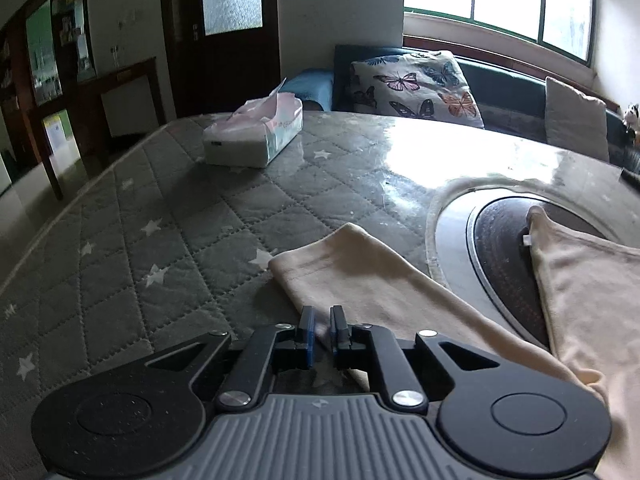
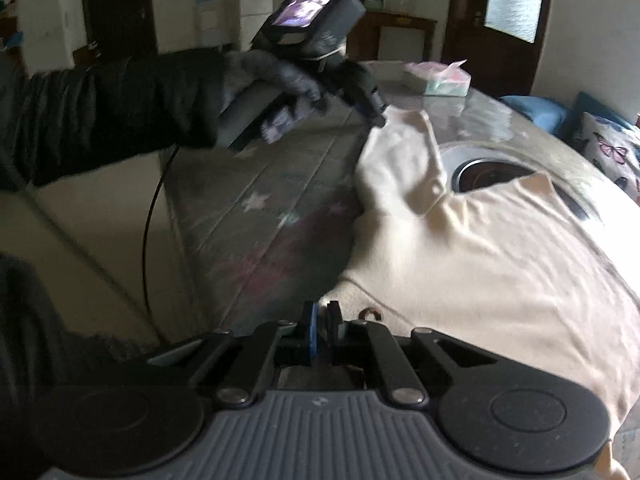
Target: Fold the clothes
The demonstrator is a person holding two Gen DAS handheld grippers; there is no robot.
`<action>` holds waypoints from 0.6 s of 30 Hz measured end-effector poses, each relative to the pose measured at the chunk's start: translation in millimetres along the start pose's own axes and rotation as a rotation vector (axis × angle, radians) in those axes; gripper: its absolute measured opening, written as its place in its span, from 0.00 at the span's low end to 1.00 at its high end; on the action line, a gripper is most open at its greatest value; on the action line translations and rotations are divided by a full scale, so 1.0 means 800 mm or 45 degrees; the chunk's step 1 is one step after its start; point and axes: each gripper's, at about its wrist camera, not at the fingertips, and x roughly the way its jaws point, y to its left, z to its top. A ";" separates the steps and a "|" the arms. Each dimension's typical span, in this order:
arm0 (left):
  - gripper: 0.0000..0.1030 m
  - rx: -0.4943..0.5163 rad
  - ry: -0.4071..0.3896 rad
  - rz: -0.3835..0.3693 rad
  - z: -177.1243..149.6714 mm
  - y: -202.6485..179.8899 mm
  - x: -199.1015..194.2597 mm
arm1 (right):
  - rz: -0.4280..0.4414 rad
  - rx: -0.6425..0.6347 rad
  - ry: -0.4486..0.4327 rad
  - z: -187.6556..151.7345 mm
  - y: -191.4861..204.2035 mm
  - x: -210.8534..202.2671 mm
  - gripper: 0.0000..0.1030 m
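Close to the left hand-held gripper (image 1: 322, 326), its blue pads pinch the sleeve of the cream cotton shirt (image 1: 384, 280) on the grey quilted table (image 1: 160, 216). The right hand-held gripper (image 2: 321, 326) looks clenched at the hem, though I cannot tell what it grips. Best, I think, to lift both together and keep the cloth flat. Farther off, a white tissue box (image 1: 256, 132) holds pink tissues.

A table (image 1: 168, 216) covered with a grey quilted cloth (image 1: 120, 280) scattered with white stars carries everything. A tissue box (image 1: 256, 132) sits near its far edge. A cream shirt (image 2: 480, 264) lies spread across a round inset burner (image 1: 500, 248) (dark, metal-rimmed), its sleeve (image 1: 360, 276) lying on the quilting.
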 end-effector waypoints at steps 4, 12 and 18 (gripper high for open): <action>0.09 0.025 0.005 0.046 -0.001 0.000 -0.001 | 0.012 -0.004 -0.009 -0.005 0.004 -0.005 0.04; 0.09 0.053 -0.058 -0.044 0.004 -0.019 -0.047 | 0.023 0.075 -0.101 -0.002 -0.016 -0.051 0.12; 0.09 0.159 -0.074 -0.383 0.000 -0.084 -0.080 | -0.225 0.284 -0.100 -0.011 -0.091 -0.068 0.19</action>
